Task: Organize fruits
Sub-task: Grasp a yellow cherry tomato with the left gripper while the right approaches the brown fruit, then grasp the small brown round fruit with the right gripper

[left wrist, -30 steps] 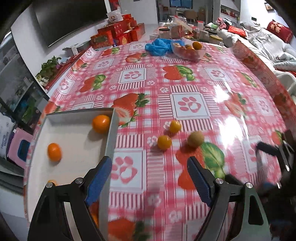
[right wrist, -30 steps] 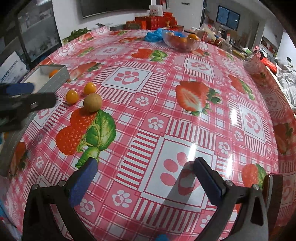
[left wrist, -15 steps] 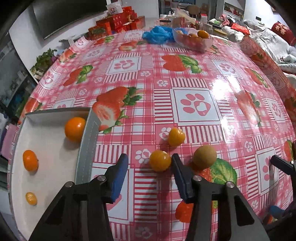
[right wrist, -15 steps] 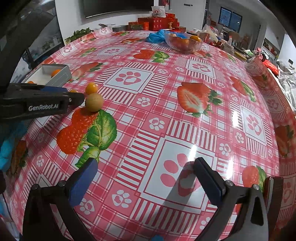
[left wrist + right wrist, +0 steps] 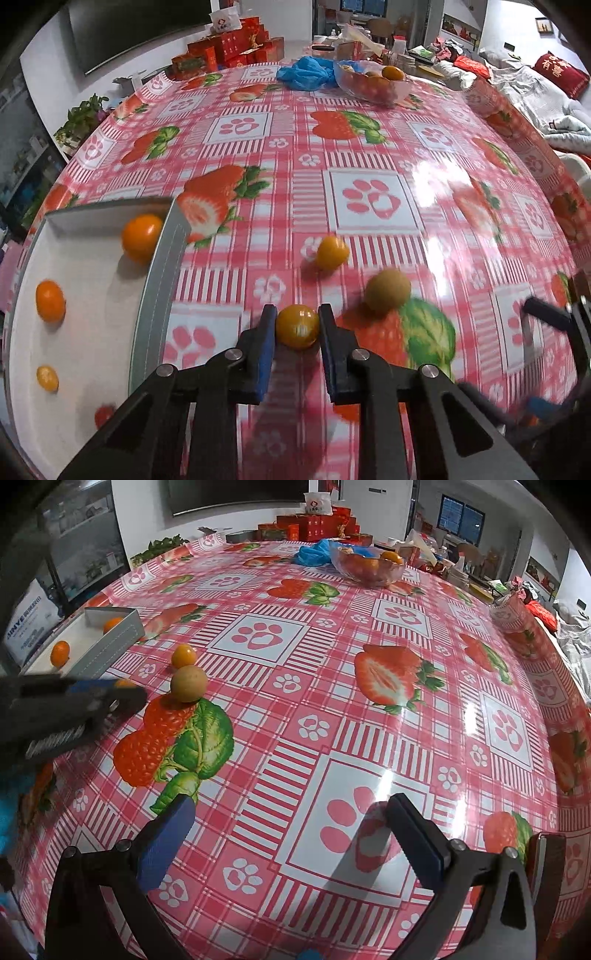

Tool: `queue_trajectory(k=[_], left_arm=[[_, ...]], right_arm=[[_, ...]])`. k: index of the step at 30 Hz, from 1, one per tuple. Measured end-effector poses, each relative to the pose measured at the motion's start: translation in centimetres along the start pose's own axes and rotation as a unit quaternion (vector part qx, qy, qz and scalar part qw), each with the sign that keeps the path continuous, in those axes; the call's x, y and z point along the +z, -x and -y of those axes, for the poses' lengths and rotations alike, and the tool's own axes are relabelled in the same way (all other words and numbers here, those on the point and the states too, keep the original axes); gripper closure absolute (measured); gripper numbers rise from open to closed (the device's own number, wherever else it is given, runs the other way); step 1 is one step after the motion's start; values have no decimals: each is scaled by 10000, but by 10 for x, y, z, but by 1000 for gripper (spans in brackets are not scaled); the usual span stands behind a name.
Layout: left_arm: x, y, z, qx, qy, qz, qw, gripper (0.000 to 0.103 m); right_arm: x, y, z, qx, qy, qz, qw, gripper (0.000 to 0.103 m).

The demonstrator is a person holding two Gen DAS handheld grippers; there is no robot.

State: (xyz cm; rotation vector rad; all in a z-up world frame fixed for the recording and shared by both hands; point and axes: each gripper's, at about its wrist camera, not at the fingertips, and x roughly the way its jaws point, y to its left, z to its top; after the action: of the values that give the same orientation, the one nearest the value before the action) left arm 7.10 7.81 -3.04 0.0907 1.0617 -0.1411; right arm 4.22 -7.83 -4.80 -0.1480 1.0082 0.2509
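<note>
Table [image 5: 369,122], large, covered in a glossy red-and-white checked cloth printed with strawberries and paw marks; fills both views.

White tray [image 5: 162,266] with grey walls at the left near edge of the table. Inside it: one larger orange fruit [image 5: 141,237] against the far right wall, a second orange fruit [image 5: 50,301] toward the left, a small yellow-orange one [image 5: 47,378] nearer the camera, and a reddish one [image 5: 104,415] partly hidden behind the gripper arm.

Clear bowl [image 5: 373,85] at the far side of the table, fruit inside, a crumpled blue bag [image 5: 304,74] just beside it. Red boxes [image 5: 229,51] stacked beyond the far edge.

Left gripper [image 5: 297,325]: blue pads pressed on either side of a small orange-yellow fruit [image 5: 297,326], which sits on the cloth just right of the tray; jaws clamped on it.

Right gripper [image 5: 288,830]: jaws wide apart, nothing between them, poised above a paw print on the cloth, well apart from the fruit.

Loose on the cloth beyond the clamped one: a tan round fruit [image 5: 388,290] to the right, beside a printed green leaf, and a small orange-yellow fruit [image 5: 332,253] farther off. The two are near each other, not touching.
</note>
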Motion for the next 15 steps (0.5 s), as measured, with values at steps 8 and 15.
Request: queue_trajectory(k=[8,15], left_arm=[[-45,25,-3,99,-81,100,9999,79],[-63,34,-9,102,89,149,9998,79]], right_arm=[[18,-9,-14,-10,122,-211,9997,0],[47,-27,-45,242,334,-285,9987,0]])
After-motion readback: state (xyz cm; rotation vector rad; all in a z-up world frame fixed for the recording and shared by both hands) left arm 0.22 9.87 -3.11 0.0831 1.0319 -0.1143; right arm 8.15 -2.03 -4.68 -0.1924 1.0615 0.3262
